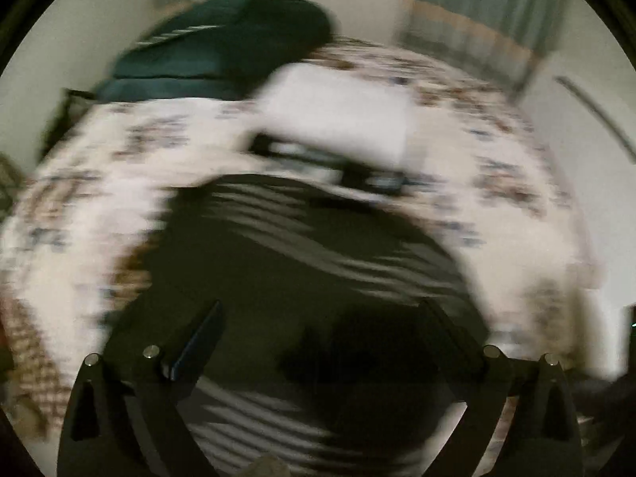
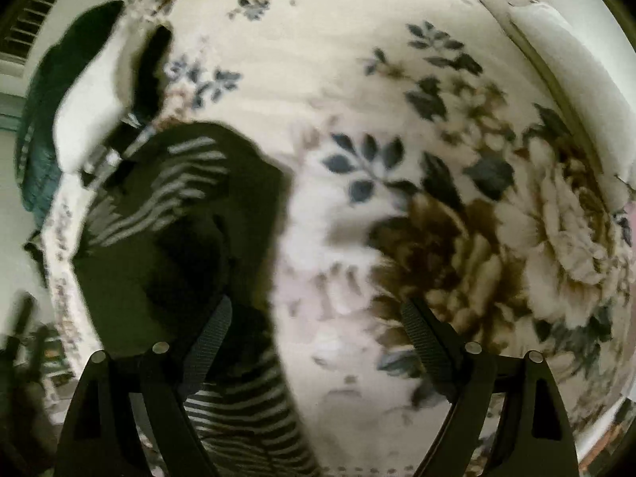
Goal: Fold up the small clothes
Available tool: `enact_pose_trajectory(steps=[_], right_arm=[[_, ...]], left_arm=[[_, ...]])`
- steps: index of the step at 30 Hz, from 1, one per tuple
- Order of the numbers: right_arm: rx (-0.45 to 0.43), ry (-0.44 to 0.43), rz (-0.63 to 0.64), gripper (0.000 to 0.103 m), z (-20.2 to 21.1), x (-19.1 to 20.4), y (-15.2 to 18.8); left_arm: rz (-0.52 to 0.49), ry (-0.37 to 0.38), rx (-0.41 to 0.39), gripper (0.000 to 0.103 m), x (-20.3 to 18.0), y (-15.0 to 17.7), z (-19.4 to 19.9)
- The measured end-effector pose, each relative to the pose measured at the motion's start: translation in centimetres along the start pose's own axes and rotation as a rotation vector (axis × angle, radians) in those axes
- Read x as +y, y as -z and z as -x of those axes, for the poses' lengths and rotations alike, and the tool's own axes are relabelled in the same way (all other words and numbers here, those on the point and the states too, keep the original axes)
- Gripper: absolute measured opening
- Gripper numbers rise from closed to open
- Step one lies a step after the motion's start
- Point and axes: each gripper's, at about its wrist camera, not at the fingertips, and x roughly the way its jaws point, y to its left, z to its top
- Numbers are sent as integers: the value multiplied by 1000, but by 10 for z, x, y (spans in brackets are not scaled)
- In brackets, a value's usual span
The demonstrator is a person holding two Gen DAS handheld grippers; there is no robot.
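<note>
The left gripper (image 1: 318,334) is seen with its fingers spread apart and nothing clasped between them. The striped dark garment (image 1: 302,262) lies directly ahead of and beneath these fingers, on the floral bed cover (image 1: 99,183). The view is heavily blurred, so contact with the cloth cannot be told.

The right gripper (image 2: 318,338) is likewise held with fingers released. The garment is found at and beyond its left finger (image 2: 210,342), bunched rather than flat; the right finger stands over bare cover. It cannot be told whether the left finger touches the fabric.

Risks, as judged:
- A closing on the bunched mass could take several layers at once, and a crooked fold would result.
- With only one right finger over the cloth, a pinch could catch the bed cover as well, since the pile is soft and the garment edge lies close against it.
- A grasp attempted under such blur could miss the hem.

Edges and room: beyond the left fingertips a white folded item (image 1: 338,119) with a dark band (image 1: 330,163) lies just past the garment, and a dark green bundle (image 1: 222,47) farther off to the left. Little spreading room is left there. To the right of the right fingers, wide open cover is available. The bed edge runs close outside the left finger in the right view.
</note>
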Motion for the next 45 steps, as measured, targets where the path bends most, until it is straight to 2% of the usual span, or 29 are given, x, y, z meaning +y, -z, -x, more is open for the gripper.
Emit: enact_pose_trajectory(steps=[2,4,7,9,10,11,15,17,19,22,25,27,29,31,33,36,40,41,45], right_arm=[[6,-42,12,89,-8,15,-6],[22,-61,14,89,-24,33,-8],[33,-34,51,88,-52,63,-6],[40,13,87,65,-71,78,-4],[53,60,112,27,-82,87,-2],[50,121,129,3,-88,93,1],[-55,201,143,2,-60,101,16],[-56,258,129,2,-50,98,23],[-18,307,129,2,-52,91,29],[53,327,105,3,-69,84,28],[91,330,76,8,-76,84,21],[113,297,57,21,-70,83,16],[105,247,39,65,-57,81,10],[101,205,46,70,-41,77,9],[109,189,77,70,-24,71,10],[141,179,115,70,-4,54,15],[197,173,187,70,18,23,24],[216,176,206,70,22,14,23],[246,182,272,70,32,-20,11]], left_arm=[[29,-125,2,98,52,4,-5],[61,-210,35,98,96,8,-15],[120,-291,69,98,145,13,-34],[158,-318,81,98,173,14,-45],[173,-320,89,98,183,12,-53],[183,-316,97,98,188,9,-63],[207,-252,138,98,198,-14,-103],[179,-209,164,98,194,-28,-126],[126,-212,201,98,187,-41,-158],[55,-220,262,98,183,-53,-203],[43,-184,291,100,188,-57,-219],[30,-178,260,100,190,-59,-206],[9,-173,214,100,188,-56,-179],[-6,-159,182,100,182,-45,-144],[-22,-136,159,100,170,-26,-104],[-63,-81,172,100,134,14,-52],[-172,-27,273,100,62,87,0],[-189,-6,317,100,36,116,15],[-188,101,493,100,-42,212,43]])
